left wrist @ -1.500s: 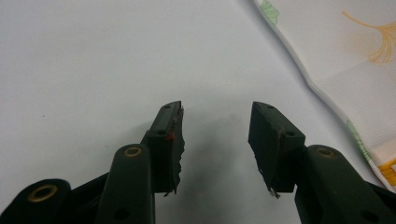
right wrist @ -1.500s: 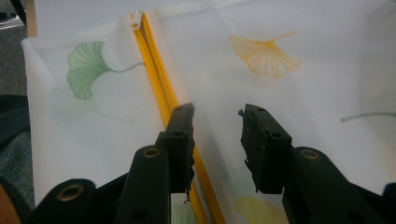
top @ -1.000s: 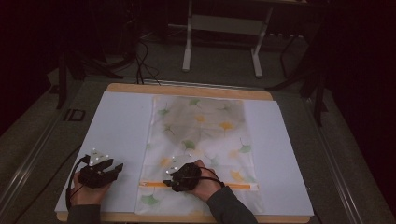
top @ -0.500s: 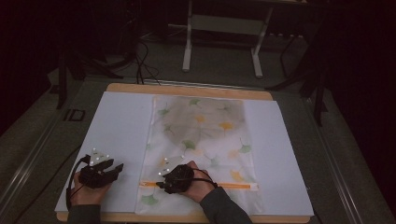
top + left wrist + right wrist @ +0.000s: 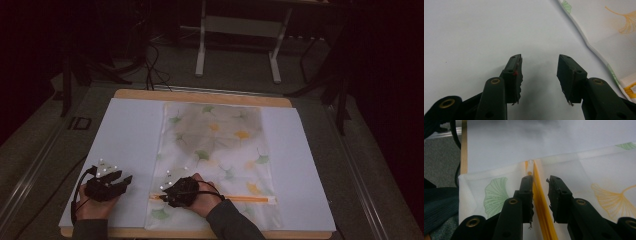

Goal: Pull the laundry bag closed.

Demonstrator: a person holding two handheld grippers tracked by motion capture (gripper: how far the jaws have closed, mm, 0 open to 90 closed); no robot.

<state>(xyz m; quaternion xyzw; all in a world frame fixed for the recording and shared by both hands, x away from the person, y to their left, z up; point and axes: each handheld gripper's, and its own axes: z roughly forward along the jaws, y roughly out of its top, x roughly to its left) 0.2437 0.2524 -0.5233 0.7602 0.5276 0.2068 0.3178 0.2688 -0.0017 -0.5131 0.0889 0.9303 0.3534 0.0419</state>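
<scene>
1. Currently the ginkgo-print zip bag [image 5: 217,155] lies flat on the white surface [image 5: 125,145]; the right gripper [image 5: 540,180] has just been closing, fingers straddling the orange zipper track [image 5: 541,205], not yet pinching.
2. Left gripper [image 5: 539,67] rests beside the bag, fingers apart, empty.
3. Slider [image 5: 530,163] sits at the track's end; whether the zip is shut is unclear.

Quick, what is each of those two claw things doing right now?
Left gripper: open, nothing between its jaws, over the white sheet.
Right gripper: jaws have just been closing, astride the orange zip strip of the leaf-print bag, not yet pinching it.
</scene>
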